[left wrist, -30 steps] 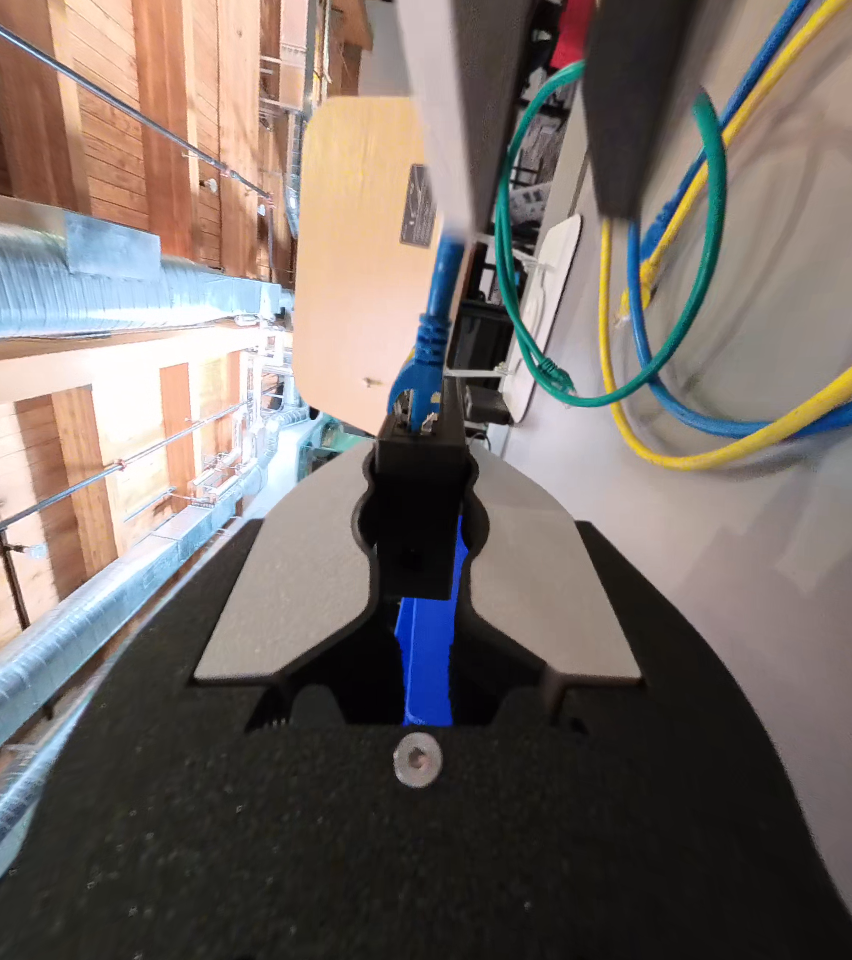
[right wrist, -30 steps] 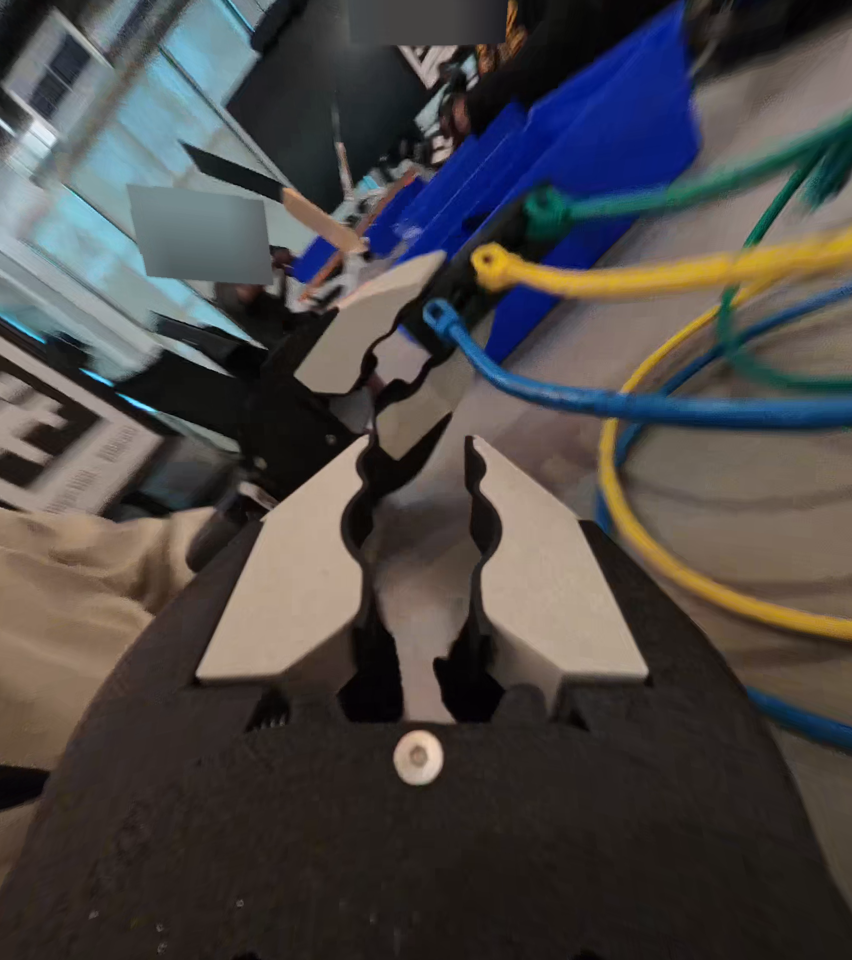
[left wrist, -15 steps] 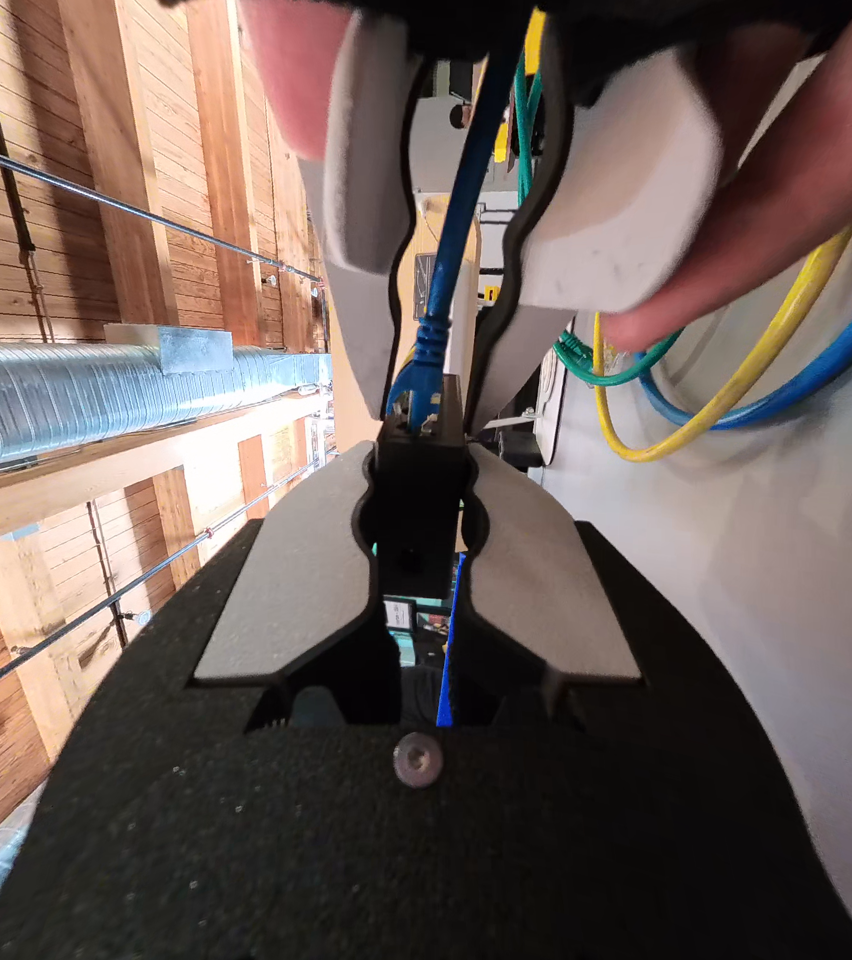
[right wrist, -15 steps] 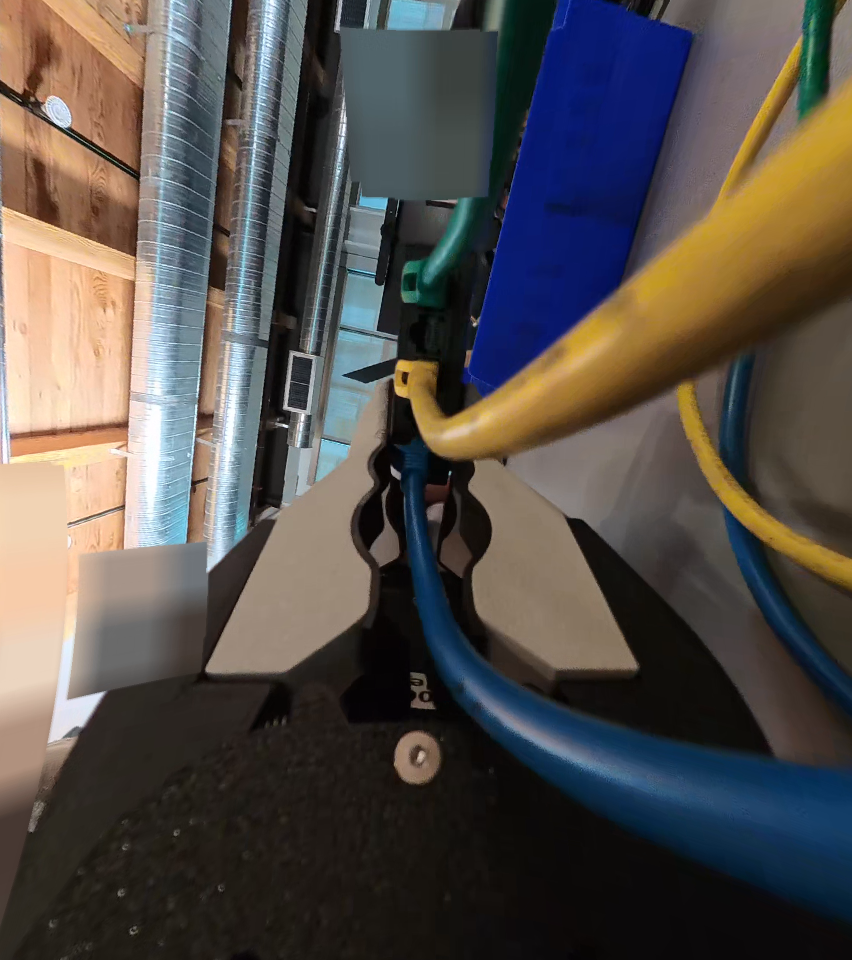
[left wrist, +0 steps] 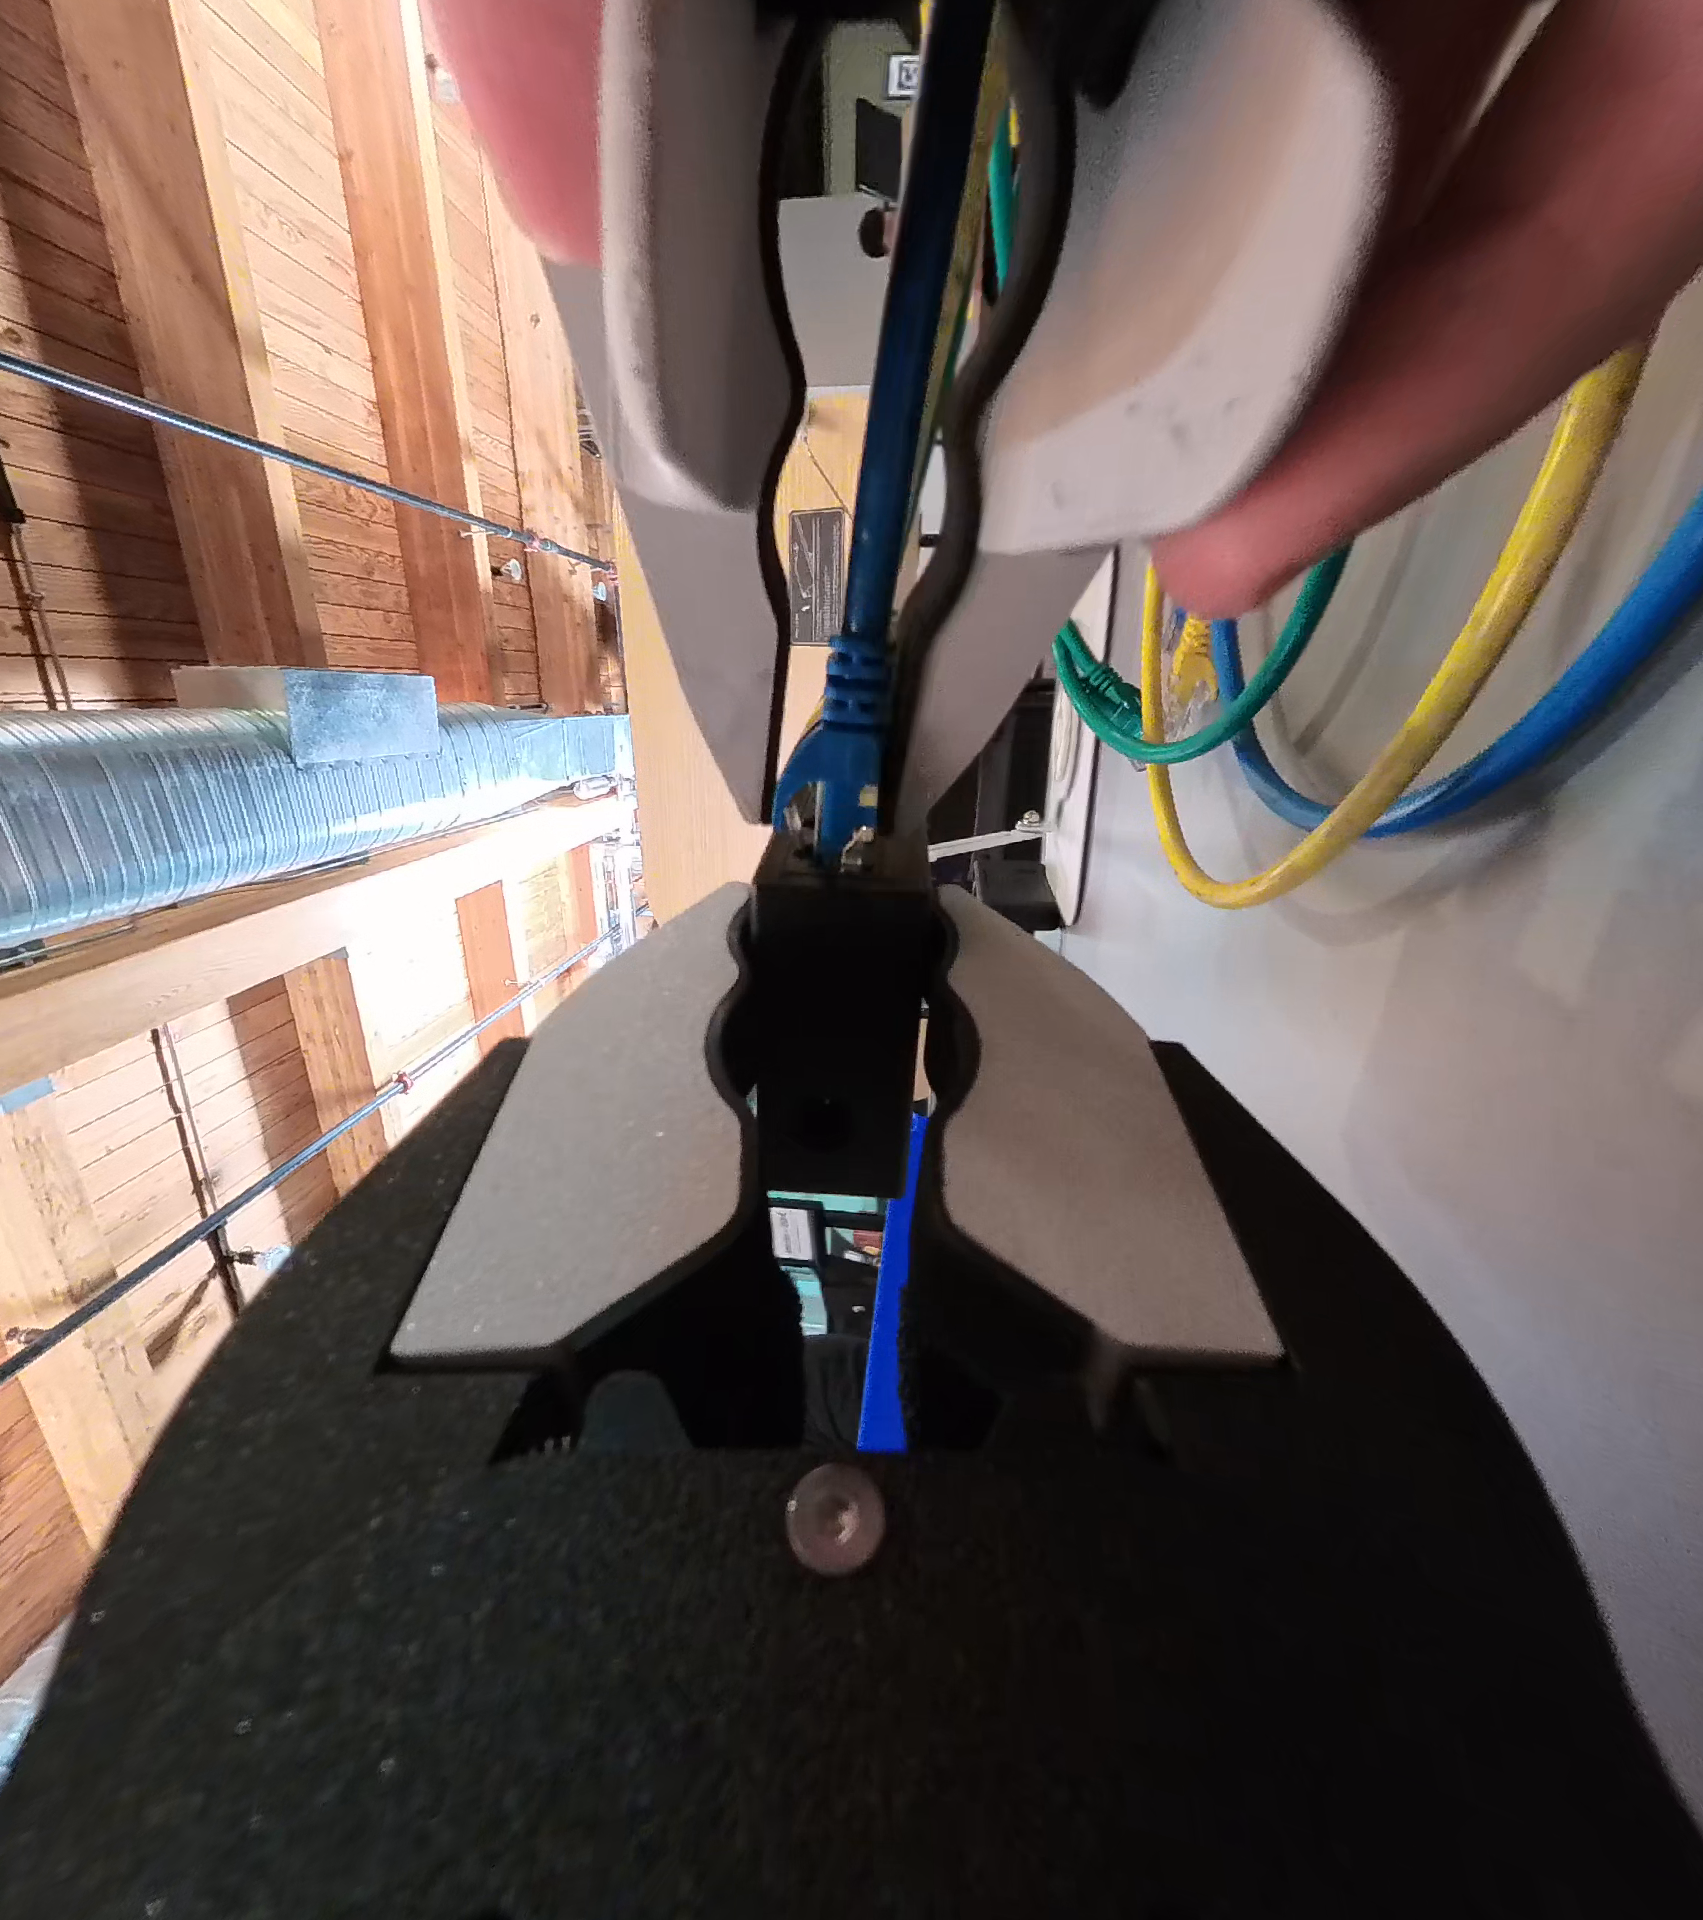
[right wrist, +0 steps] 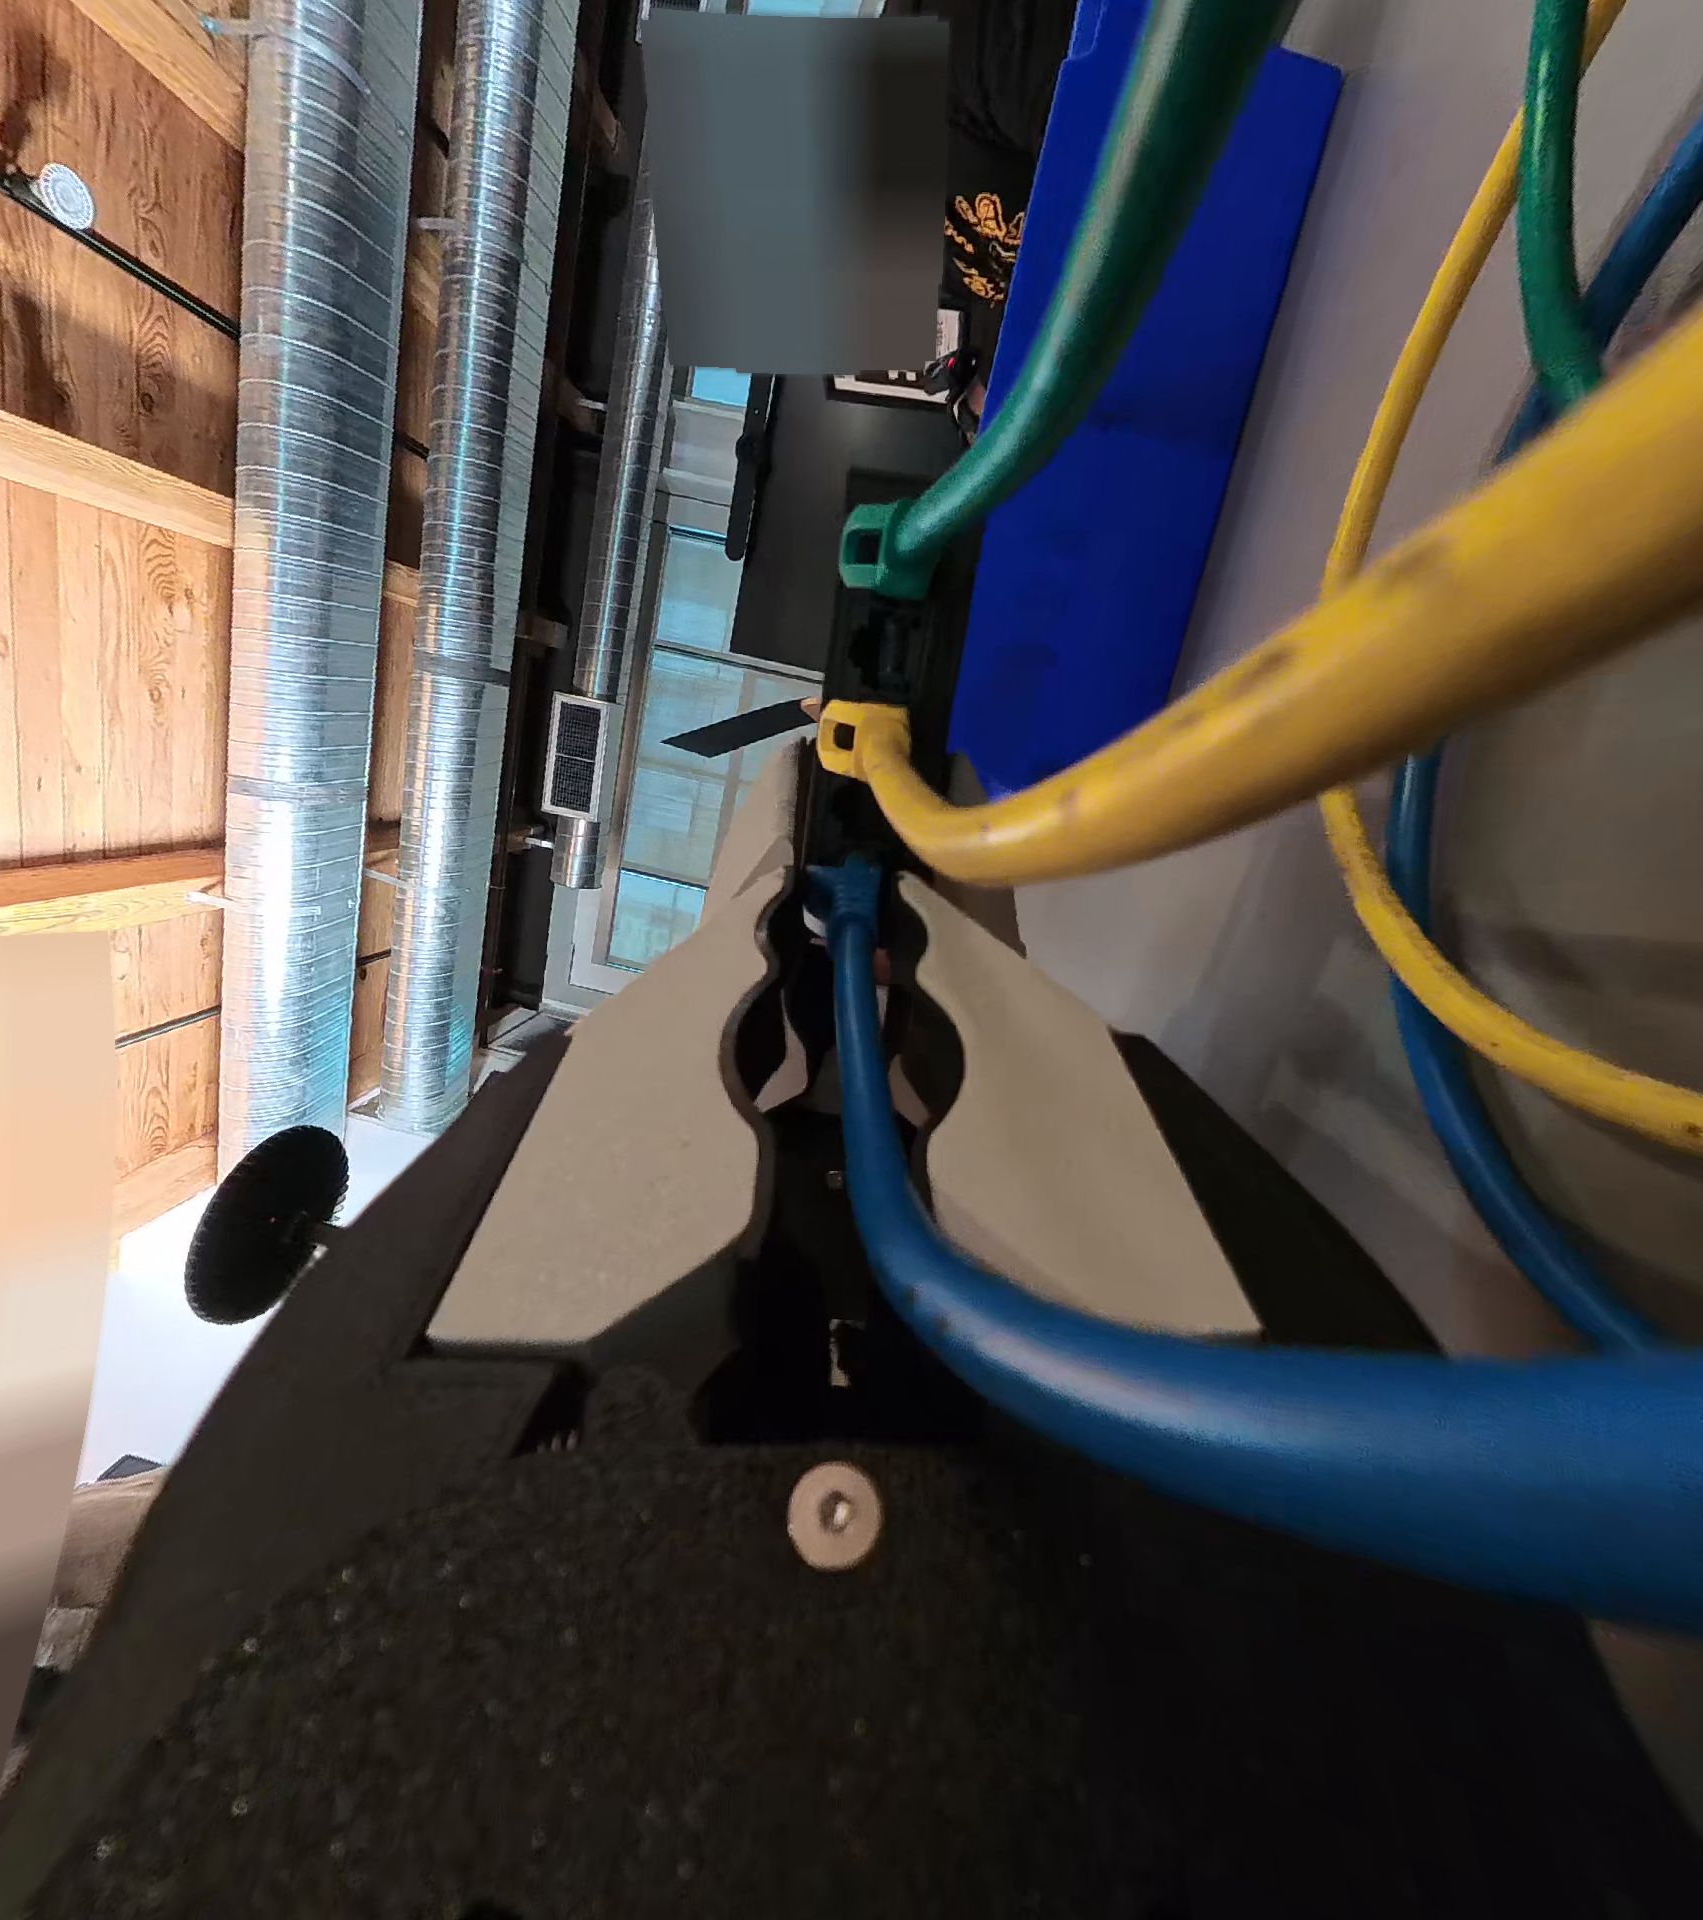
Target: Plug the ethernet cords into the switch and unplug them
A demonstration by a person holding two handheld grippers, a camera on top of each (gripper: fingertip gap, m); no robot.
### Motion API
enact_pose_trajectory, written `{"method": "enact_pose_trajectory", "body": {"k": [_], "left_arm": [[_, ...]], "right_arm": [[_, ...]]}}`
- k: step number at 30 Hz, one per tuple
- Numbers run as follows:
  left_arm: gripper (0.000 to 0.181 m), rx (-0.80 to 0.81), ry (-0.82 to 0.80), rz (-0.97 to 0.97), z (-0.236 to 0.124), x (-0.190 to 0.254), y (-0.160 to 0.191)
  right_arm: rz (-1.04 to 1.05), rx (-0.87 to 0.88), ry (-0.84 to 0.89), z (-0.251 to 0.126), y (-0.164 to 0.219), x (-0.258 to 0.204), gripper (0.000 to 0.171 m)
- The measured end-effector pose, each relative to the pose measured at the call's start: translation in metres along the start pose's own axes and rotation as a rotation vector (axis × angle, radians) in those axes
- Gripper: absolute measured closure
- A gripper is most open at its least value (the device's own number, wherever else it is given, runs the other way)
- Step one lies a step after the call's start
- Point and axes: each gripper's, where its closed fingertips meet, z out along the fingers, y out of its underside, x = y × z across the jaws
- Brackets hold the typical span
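Left gripper (left wrist: 834,971): jaws clamped on the black switch (left wrist: 831,1029), one pad on each side face. Switch held clear of the grey table (left wrist: 1449,1039), which fills the 3 o'clock side of the left wrist view. Long axis of the switch runs away from this camera, toward 12 o'clock; in the right wrist view the port face (right wrist: 878,665) shows as a narrow strip running 12 to 6 o'clock.

Right gripper (right wrist: 842,914): jaws partly open, one on each side of the blue cord (right wrist: 857,1039) just behind its plug; whether the pads press the cord I cannot tell. In the left wrist view it comes in from 12 o'clock, fingers (left wrist: 712,582) pointing toward 6 o'clock, with a hand (left wrist: 1512,270) wrapped around it.

Blue plug (left wrist: 842,748) seated in the switch's near end, cord leading off toward 12 o'clock.

Other ports, right wrist view: yellow cord (right wrist: 1242,727) plugged in just above the blue one, green cord (right wrist: 992,457) plugged in farther toward 12 o'clock.

Outward: slack cable loops on the table at 2 o'clock. Blue bin (right wrist: 1138,416) beside the switch at 1 o'clock.
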Motion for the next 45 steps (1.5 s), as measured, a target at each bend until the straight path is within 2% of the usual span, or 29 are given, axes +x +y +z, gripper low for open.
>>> {"method": "enact_pose_trajectory", "body": {"k": [9, 18, 30, 36, 39, 42, 45], "left_arm": [[0.154, 0.004, 0.009, 0.027, 0.002, 0.005, -0.001], [0.155, -0.032, 0.016, 0.074, 0.002, 0.009, -0.004], [0.154, 0.06, 0.061, -0.012, 0.003, 0.009, -0.013], [0.154, -0.001, 0.104, -0.079, 0.008, 0.016, -0.011], [0.154, 0.005, 0.171, -0.275, 0.008, 0.011, -0.01], [0.154, 0.03, 0.257, -0.434, 0.008, 0.009, 0.0], [0.154, 0.086, 0.396, -0.494, 0.001, 0.015, 0.007]], "right_arm": [[0.015, 0.001, 0.01, 0.0, 0.0, 0.005, 0.157], [-0.151, -0.029, 0.105, -0.003, 0.0, 0.012, 0.158], [-0.155, -0.037, 0.087, -0.013, -0.003, 0.007, 0.16], [-0.197, 0.012, 0.116, -0.011, -0.007, 0.01, 0.157], [-0.393, -0.029, 0.168, -0.009, -0.003, -0.001, 0.157], [-0.735, -0.213, 0.297, -0.022, 0.009, 0.001, 0.153], [-1.086, -0.391, 0.367, -0.044, 0.013, -0.009, 0.151]]}}
